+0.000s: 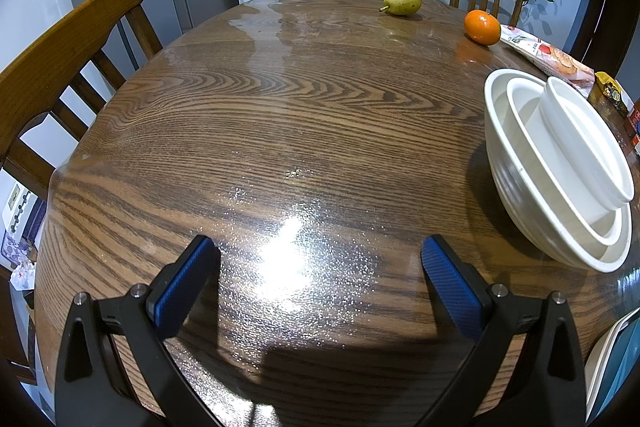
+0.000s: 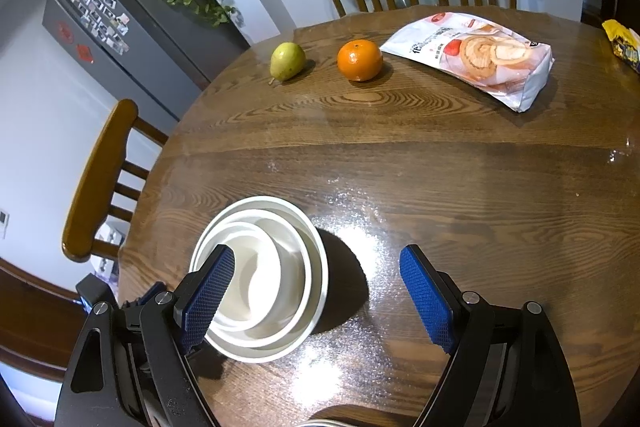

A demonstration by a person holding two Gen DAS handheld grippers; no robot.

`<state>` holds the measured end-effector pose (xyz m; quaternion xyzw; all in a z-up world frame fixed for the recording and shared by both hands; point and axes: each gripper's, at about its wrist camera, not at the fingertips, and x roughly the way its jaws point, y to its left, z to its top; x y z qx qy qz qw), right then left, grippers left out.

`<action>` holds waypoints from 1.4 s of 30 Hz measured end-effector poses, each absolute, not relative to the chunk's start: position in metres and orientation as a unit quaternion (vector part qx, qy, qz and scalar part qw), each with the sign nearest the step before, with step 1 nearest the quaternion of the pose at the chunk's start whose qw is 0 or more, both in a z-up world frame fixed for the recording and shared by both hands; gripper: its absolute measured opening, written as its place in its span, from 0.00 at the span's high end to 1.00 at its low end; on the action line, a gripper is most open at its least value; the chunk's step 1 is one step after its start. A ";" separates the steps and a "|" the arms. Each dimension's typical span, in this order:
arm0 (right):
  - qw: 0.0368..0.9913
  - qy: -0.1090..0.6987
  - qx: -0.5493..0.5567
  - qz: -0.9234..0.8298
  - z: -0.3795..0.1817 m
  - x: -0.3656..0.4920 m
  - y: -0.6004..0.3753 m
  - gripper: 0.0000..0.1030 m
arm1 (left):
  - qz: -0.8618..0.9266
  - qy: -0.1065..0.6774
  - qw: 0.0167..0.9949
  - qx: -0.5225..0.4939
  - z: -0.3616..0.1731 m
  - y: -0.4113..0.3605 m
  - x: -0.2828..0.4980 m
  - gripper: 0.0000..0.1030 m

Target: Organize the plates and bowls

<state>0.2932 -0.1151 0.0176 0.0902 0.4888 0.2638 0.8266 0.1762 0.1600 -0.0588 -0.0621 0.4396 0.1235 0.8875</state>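
Three white bowls (image 1: 516, 163) sit nested on the round wooden table (image 1: 280, 115), and the smallest leans inside the others. In the left wrist view they stand to the right of my left gripper (image 1: 319, 247), which hovers open over bare wood with nothing between its fingers. In the right wrist view the bowl stack (image 2: 280, 251) lies at lower left. My right gripper (image 2: 317, 254) is open above it, its left finger (image 2: 208, 291) over the stack's near rim and its right finger over the table. Curved white rims of flat dishes (image 1: 604, 359) show at the lower right edge.
A green pear (image 2: 287, 61), an orange (image 2: 359, 60) and a white snack bag (image 2: 476, 57) lie across the far side of the table. A yellow packet (image 2: 624, 45) is at the far right. Wooden chairs (image 1: 76, 39) ring the table.
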 end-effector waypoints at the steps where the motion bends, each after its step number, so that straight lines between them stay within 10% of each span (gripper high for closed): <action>1: 0.826 0.489 0.091 0.263 0.017 0.293 -0.115 0.17 | 0.124 0.440 0.887 -0.062 -0.059 0.160 0.176 0.01; 42: 0.793 0.543 0.039 0.273 -0.025 0.299 -0.068 0.17 | 0.125 0.439 0.887 -0.061 -0.059 0.160 0.176 0.01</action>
